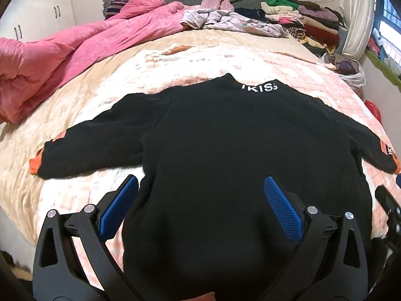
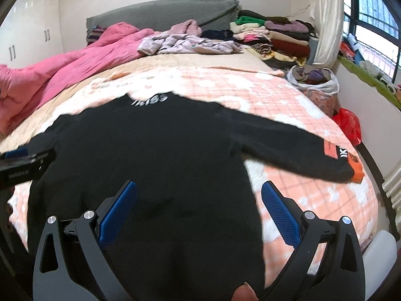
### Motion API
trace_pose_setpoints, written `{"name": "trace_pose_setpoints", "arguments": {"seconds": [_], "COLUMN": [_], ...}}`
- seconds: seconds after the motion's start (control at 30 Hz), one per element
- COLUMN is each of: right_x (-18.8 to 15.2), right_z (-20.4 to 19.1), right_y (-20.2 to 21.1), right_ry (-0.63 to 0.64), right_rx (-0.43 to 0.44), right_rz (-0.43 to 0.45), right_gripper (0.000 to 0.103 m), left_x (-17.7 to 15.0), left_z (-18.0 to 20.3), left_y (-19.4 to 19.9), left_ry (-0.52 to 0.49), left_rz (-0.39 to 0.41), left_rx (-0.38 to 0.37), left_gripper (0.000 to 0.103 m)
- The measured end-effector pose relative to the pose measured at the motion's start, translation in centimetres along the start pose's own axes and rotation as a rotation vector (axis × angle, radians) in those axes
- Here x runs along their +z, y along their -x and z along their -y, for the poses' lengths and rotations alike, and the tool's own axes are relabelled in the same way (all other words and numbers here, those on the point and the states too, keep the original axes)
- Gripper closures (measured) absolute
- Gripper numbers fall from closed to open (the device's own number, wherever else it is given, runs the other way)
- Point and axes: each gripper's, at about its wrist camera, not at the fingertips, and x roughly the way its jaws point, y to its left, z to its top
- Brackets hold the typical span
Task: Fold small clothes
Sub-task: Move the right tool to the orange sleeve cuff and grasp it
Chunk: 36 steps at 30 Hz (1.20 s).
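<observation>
Both grippers, left [image 1: 200, 200] and right [image 2: 199, 205], are hovering wide open and empty over the sweater [image 1: 225, 150], which is lying flat on the bed [image 1: 175, 60], sleeves spread. I'm judging the thick fleece risks bunching or slipping if I'm pinching only one layer. White collar lettering [image 1: 259, 87] is reading roughly "IKISS"; the cuff patch [image 2: 343, 154] is too small to read.

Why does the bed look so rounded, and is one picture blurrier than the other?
Both views: fisheye lenses bulge the bed. Left wrist view: black sweater sharp, collar lettering readable. Right wrist view: lettering smeared, apparently motion blur; window glares.
</observation>
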Motion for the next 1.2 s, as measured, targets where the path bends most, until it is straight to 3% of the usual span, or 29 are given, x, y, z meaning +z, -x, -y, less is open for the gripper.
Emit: {"name": "trace_pose_setpoints", "arguments": {"seconds": [0.37,0.63,0.83,1.2], "right_x": [3.1,3.5,2.5,-0.6], "right_z": [3.5,6.8,11.5,22.5], "right_y": [-3.7,-5.8,-6.8,-7.0], "right_ry": [-0.058,-0.146,-0.269,-0.559], "right_rx": [-0.061,-0.111,-0.176,-0.304], "right_rz": [-0.018,-0.026,-0.042,-0.081], "right_gripper": [0.004,0.004,0.004,0.004], "left_x": [2.0,2.8,3.2,4.6], "left_z": [1.4,3.6,5.0,4.9], "left_y": [-2.9,-5.1,-7.0,-10.5], "left_ry": [-0.006,-0.048,-0.075,-0.083], "left_rz": [-0.024,-0.046,-0.086,-0.127], "left_rx": [-0.009,-0.028,-0.069,-0.078], "left_gripper": [0.009,0.009,0.009,0.009]}}
